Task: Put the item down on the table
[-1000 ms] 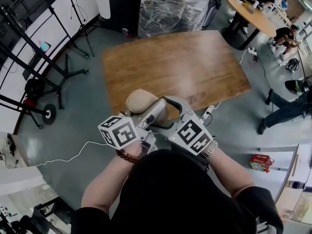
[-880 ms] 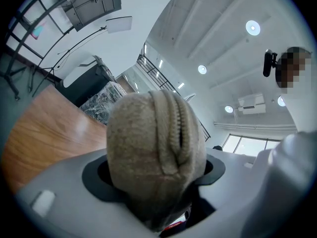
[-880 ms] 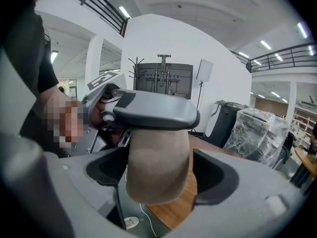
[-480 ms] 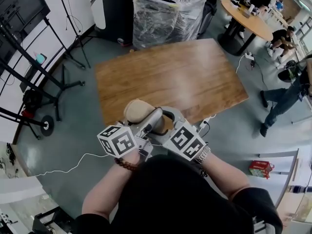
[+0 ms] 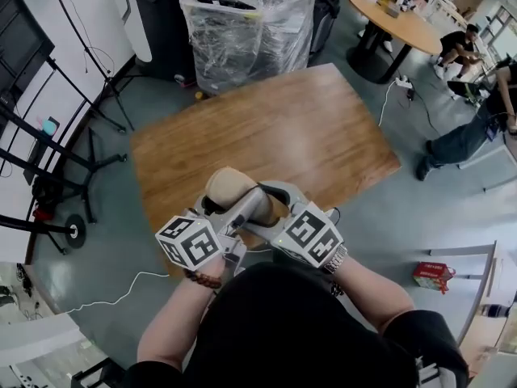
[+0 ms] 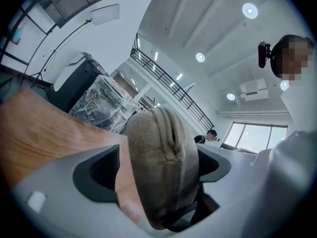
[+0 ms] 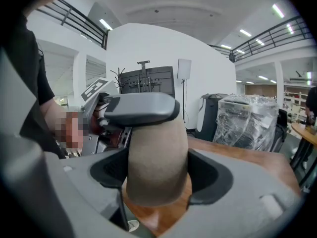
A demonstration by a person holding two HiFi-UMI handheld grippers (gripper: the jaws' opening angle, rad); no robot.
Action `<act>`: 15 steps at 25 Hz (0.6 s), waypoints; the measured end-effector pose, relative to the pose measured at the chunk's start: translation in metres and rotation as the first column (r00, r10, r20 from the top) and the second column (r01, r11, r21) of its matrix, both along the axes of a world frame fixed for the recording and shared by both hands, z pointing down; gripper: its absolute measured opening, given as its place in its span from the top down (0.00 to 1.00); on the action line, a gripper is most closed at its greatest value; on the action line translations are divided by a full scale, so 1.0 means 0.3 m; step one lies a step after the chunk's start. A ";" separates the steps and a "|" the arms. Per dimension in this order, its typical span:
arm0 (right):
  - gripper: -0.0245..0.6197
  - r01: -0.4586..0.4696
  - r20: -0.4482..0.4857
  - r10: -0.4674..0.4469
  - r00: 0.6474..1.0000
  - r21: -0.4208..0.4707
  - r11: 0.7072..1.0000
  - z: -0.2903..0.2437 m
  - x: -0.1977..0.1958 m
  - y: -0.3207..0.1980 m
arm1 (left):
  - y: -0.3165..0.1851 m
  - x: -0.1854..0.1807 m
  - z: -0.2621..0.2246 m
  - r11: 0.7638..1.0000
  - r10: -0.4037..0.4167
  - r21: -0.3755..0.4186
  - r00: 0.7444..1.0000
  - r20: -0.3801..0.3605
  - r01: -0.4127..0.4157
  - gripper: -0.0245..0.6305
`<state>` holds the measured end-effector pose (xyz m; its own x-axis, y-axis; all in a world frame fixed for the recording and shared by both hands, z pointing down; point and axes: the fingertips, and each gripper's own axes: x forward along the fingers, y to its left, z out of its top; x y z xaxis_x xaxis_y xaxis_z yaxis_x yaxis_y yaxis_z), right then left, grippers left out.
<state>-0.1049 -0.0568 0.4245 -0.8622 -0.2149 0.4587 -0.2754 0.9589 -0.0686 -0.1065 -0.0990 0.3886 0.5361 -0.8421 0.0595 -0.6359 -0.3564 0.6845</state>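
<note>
Wooden table (image 5: 307, 128), beige pouch (image 5: 228, 187) at its near edge (soft, seamed).
Left tongs (image 6: 158, 165) opening, one pad clear of it; right tongs (image 7: 157, 170) closing, pressing its sides.

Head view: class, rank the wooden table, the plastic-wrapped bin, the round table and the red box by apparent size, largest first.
1. wooden table
2. plastic-wrapped bin
3. round table, which stands farther from the camera
4. red box
</note>
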 end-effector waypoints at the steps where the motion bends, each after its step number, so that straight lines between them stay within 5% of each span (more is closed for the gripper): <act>1: 0.43 -0.004 -0.001 0.004 1.000 -0.010 1.000 0.006 0.022 -0.027 | -0.027 0.013 0.001 1.000 -0.001 0.001 1.000 0.005 0.001 0.25; 15: 0.43 -0.146 0.008 0.147 0.989 -0.077 0.986 0.078 0.329 -0.496 | -0.382 0.123 0.045 0.999 -0.041 -0.027 0.998 0.052 0.042 0.24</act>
